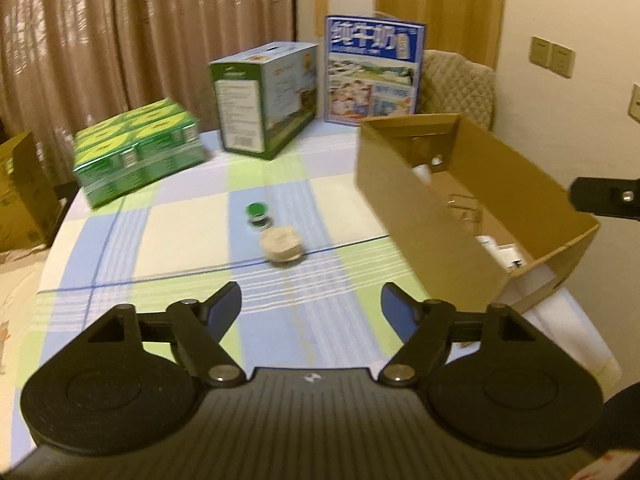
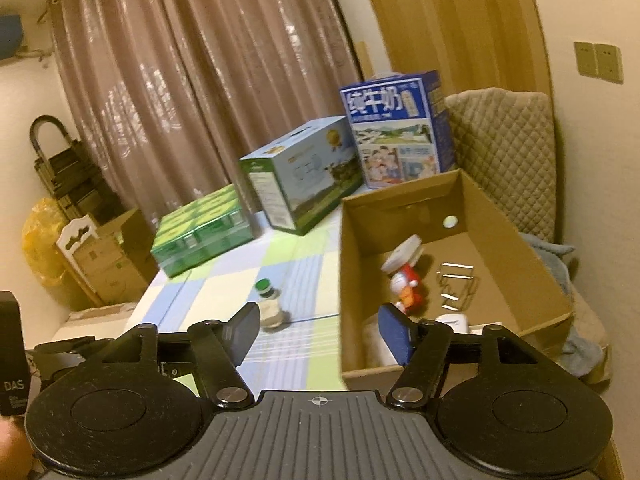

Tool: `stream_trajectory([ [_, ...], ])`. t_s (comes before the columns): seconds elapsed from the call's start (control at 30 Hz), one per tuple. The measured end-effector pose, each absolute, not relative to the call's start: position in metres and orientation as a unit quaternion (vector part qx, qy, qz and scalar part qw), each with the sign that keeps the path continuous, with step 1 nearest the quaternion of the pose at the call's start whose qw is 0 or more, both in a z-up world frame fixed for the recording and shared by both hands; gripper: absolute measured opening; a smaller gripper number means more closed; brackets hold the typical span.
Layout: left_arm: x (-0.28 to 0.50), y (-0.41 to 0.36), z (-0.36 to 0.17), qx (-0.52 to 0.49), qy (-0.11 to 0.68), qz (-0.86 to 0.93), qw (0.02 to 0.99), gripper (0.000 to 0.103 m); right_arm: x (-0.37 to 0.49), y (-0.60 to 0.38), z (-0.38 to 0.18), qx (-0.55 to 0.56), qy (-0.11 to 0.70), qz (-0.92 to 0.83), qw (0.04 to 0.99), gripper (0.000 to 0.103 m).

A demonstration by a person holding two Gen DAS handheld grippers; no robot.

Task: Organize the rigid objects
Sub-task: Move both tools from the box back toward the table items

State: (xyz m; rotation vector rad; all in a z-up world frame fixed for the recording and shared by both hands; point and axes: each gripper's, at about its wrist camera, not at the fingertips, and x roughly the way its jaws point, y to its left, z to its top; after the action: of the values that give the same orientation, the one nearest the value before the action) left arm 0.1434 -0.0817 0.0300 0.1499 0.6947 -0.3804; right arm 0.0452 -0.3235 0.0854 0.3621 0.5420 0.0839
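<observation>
A small bottle with a green cap [image 1: 259, 216] and a round beige object [image 1: 282, 246] lie on the checked tablecloth, ahead of my left gripper [image 1: 311, 304], which stands open and empty above the cloth. In the right wrist view the green-capped bottle [image 2: 269, 304] stands just beyond the left finger of my right gripper [image 2: 320, 330], open with nothing between its pads. The open cardboard box [image 2: 516, 256] to the right holds a red and white figure [image 2: 406, 280], a clear glass [image 2: 456, 284] and white items. The same cardboard box [image 1: 424, 216] fills the right of the left wrist view.
At the table's far side stand a green shrink-wrapped pack [image 1: 138, 150], a green and white carton [image 1: 264, 100] and a blue milk carton [image 1: 372, 70]. A quilted chair [image 2: 504, 152] stands behind the box. Curtains hang behind; cardboard boxes [image 2: 108, 256] sit left of the table.
</observation>
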Motion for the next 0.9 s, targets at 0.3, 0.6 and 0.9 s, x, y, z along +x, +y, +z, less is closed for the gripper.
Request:
stream_trajectory([
  [0.3,0.164,-0.020,0.007,0.057,0.349,-0.131,0.926,0.087,0.065,-0.276,0.065,0.159,0.276,0.073,0.945,0.072],
  [0.6,0.205,0.013,-0.015,0.039,0.357,-0.097,0.928,0.090,0.115,-0.235,0.026,0.143,0.301,0.094,0.938,0.073],
  [0.9,0.256,0.020,-0.039,0.003,0.360,-0.094,0.928,0.090,0.183,-0.215,-0.021,0.132,0.316,0.088,0.936,0.073],
])
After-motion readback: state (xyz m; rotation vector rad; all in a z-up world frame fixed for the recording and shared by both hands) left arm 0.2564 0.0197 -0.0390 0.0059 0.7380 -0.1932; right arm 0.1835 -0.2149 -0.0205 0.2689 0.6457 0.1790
